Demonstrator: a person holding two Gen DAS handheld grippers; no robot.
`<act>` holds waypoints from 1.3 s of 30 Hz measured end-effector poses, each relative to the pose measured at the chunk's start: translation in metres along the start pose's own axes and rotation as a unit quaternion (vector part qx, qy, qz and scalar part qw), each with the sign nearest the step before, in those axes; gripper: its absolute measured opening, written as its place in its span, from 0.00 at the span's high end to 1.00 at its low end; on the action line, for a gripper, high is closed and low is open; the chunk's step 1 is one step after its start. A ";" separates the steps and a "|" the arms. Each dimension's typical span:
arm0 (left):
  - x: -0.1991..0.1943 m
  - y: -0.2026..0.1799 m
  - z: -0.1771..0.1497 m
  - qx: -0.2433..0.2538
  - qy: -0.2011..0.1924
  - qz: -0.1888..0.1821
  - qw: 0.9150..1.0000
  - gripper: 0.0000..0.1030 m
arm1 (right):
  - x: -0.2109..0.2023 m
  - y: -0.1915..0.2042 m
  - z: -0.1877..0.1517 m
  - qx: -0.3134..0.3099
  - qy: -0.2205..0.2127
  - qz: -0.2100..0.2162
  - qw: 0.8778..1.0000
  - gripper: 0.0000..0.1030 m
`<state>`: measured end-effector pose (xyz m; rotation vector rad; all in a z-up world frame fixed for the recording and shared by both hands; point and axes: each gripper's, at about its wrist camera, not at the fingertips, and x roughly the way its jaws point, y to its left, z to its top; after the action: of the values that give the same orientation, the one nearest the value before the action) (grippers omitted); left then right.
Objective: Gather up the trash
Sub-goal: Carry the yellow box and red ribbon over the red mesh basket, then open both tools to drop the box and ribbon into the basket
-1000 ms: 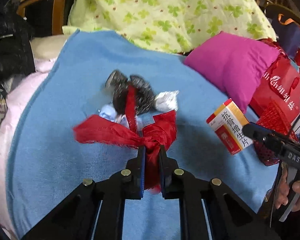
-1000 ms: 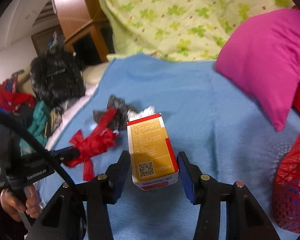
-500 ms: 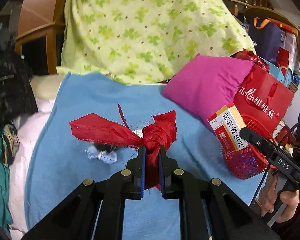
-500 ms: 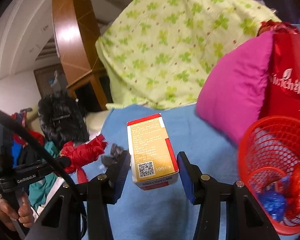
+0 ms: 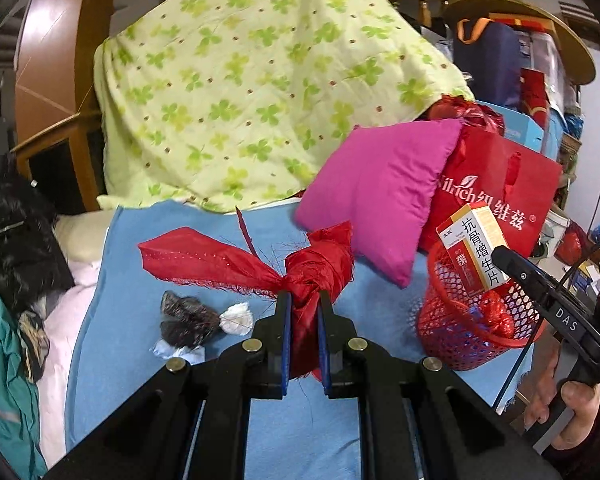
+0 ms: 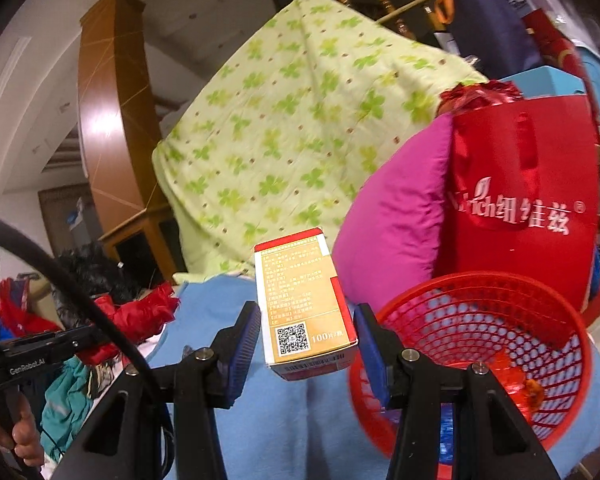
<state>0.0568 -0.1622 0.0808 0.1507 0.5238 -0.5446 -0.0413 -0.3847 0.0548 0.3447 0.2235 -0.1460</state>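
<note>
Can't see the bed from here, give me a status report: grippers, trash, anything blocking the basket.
Left gripper shut on red ribbon. Right gripper holding medicine box beside red basket. Wrappers remain on blue blanket. Basket mouth unobstructed.

The red mesh basket (image 6: 500, 344) has an open mouth with room above its rim. A pink pillow (image 6: 396, 236) and a red gift bag (image 6: 524, 200) crowd it at twelve o'clock. The blue blanket (image 5: 148, 240) lies bare at nine o'clock, save dark wrappers (image 5: 188, 320) and white paper scraps (image 5: 236, 314). A green quilt (image 5: 252, 92) walls the far end.
</note>
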 end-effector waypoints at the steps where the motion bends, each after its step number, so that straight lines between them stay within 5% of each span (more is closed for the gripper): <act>1: 0.001 -0.006 0.002 0.004 -0.001 -0.002 1.000 0.88 | -0.003 -0.004 0.001 0.005 -0.004 -0.003 1.000 0.50; 27: 0.041 -0.135 0.026 0.074 0.010 -0.059 0.995 0.88 | -0.045 -0.112 0.010 0.083 -0.039 -0.074 0.993 0.50; 39: 0.076 -0.179 0.025 0.075 0.052 -0.135 0.987 0.87 | -0.036 -0.148 0.006 0.142 -0.005 -0.074 0.987 0.50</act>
<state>0.0282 -0.3550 0.0628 0.2542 0.6098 -0.8438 -0.1017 -0.5212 0.0224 0.6113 0.2194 -0.3285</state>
